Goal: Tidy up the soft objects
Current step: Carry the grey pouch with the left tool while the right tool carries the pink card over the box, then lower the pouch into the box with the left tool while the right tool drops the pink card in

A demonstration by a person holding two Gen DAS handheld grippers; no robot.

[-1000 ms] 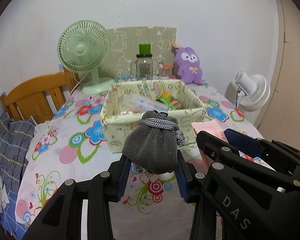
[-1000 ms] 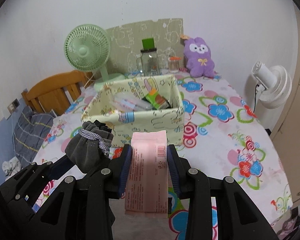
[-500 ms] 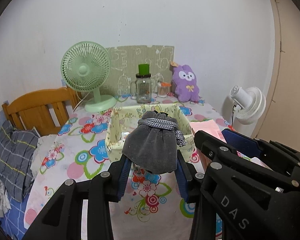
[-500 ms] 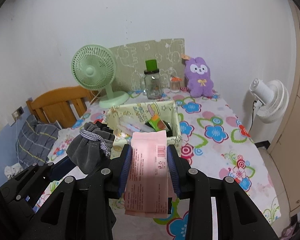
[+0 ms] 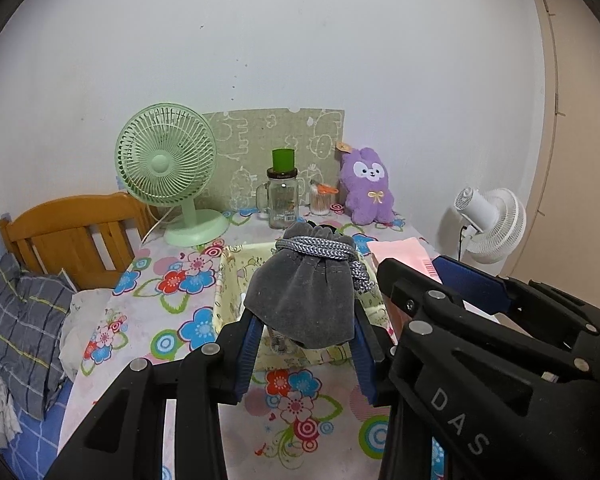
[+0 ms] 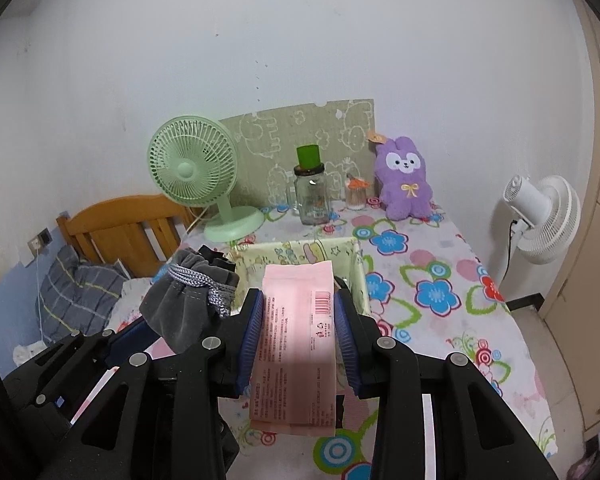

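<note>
- Fabric bin (image 6: 296, 254) on the floral table (image 6: 432, 280) — soft-walled, likely to buckle if pushed, just ahead of both loads.
- Pink packet (image 6: 296, 344) pinched flat in right gripper (image 6: 298, 320) — light, limp, slippery film (best held mid-length).
- Grey pouch (image 5: 304, 300) squeezed in left gripper (image 5: 306, 344), plush, compressible.

Fabric box (image 5: 232, 276) mostly hidden behind grey pouch (image 5: 304, 300) (contents unseen); pink packet (image 6: 296, 344) print unreadable.
</note>
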